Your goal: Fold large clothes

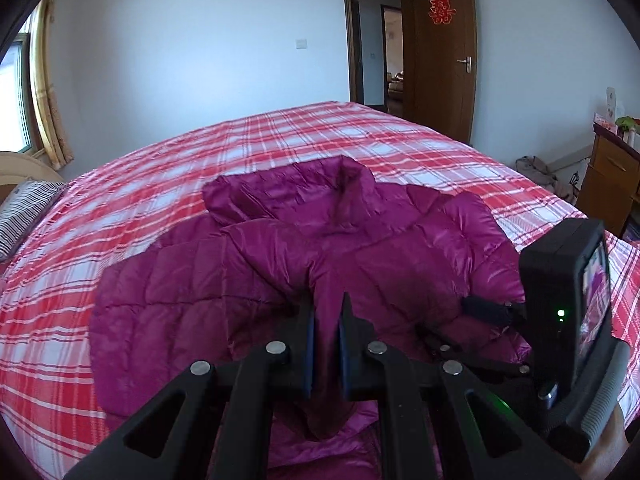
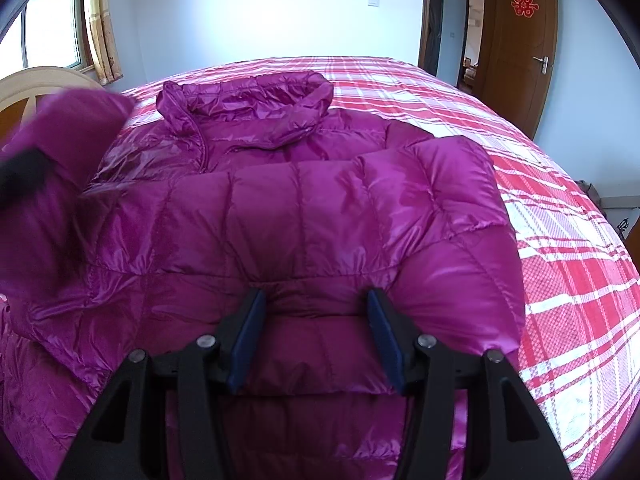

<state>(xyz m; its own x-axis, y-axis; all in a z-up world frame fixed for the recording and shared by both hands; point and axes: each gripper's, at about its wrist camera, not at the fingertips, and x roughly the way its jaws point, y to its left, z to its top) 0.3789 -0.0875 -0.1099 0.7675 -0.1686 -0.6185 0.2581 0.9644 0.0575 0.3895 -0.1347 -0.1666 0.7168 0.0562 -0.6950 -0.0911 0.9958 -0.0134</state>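
Observation:
A magenta quilted puffer jacket [image 1: 280, 264] lies on the bed, collar toward the far side; it also shows in the right wrist view [image 2: 280, 208]. My left gripper [image 1: 326, 312] is shut on a fold of the jacket's sleeve and holds it above the body. My right gripper [image 2: 316, 300] is open, its blue pads on either side of the right sleeve's cuff, which is folded across the jacket's front. The right gripper's body [image 1: 568, 292] shows at the right of the left wrist view. The lifted left sleeve [image 2: 52, 168] appears blurred at the left of the right wrist view.
The bed has a red and white plaid sheet [image 1: 200, 168]. A striped pillow [image 1: 24, 216] lies at the left. A wooden cabinet [image 1: 612, 176] stands at the right. An open brown door [image 1: 444, 52] is behind the bed. A window with curtains [image 2: 52, 20] is at the left.

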